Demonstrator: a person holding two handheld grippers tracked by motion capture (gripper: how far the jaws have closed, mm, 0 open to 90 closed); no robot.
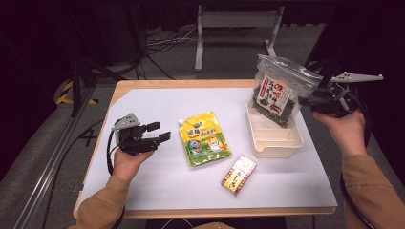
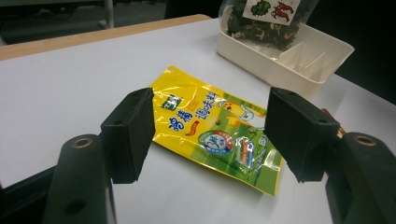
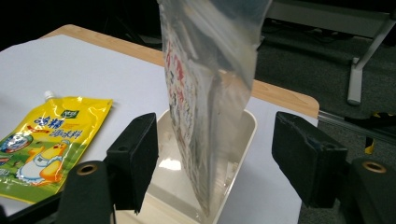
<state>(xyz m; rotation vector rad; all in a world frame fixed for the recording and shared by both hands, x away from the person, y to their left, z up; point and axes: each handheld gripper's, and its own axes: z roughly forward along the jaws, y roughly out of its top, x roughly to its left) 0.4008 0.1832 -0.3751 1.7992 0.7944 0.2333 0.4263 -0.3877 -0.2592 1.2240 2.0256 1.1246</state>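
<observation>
The right hand-held gripper [image 1: 303,101] stands open past the tabletop's [image 1: 143,102] right edge, its jaws clear of the seaweed bag [image 1: 279,93] standing upright in the white tray [image 1: 277,138]. The left hand-held gripper [image 1: 160,132], also open, hovers left of the yellow pouch [image 1: 204,138].

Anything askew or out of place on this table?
The clear seaweed bag stands on end in the white tray, leaning over its far rim, and the right gripper is open around it, so nothing grips it. The yellow pouch and small box lie flat.
</observation>
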